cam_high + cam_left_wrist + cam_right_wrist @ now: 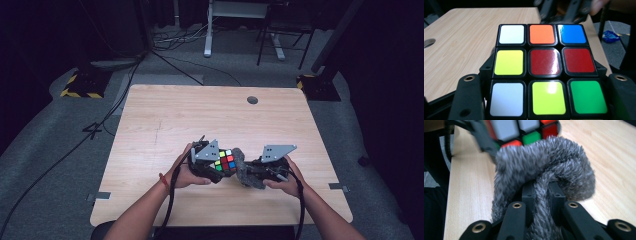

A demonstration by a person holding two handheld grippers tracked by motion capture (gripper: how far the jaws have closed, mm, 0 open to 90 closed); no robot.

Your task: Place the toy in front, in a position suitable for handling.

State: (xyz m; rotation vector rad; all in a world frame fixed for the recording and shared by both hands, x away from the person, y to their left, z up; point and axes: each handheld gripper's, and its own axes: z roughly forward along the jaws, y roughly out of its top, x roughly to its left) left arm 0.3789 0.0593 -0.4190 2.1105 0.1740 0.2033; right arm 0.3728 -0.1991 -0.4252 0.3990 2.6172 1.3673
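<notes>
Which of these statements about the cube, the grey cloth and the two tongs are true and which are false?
1. The left tongs are shut on the puzzle cube. True.
2. The right tongs are open and hold nothing. False: they are shut on the grey furry cloth.
3. The centre square of the cube face in the left gripper view is red. True.
4. The cloth lies far from the cube, at the table's far edge. False: it is pressed against the cube's side.
5. The wooden table has a round hole near its far edge. True.
</notes>
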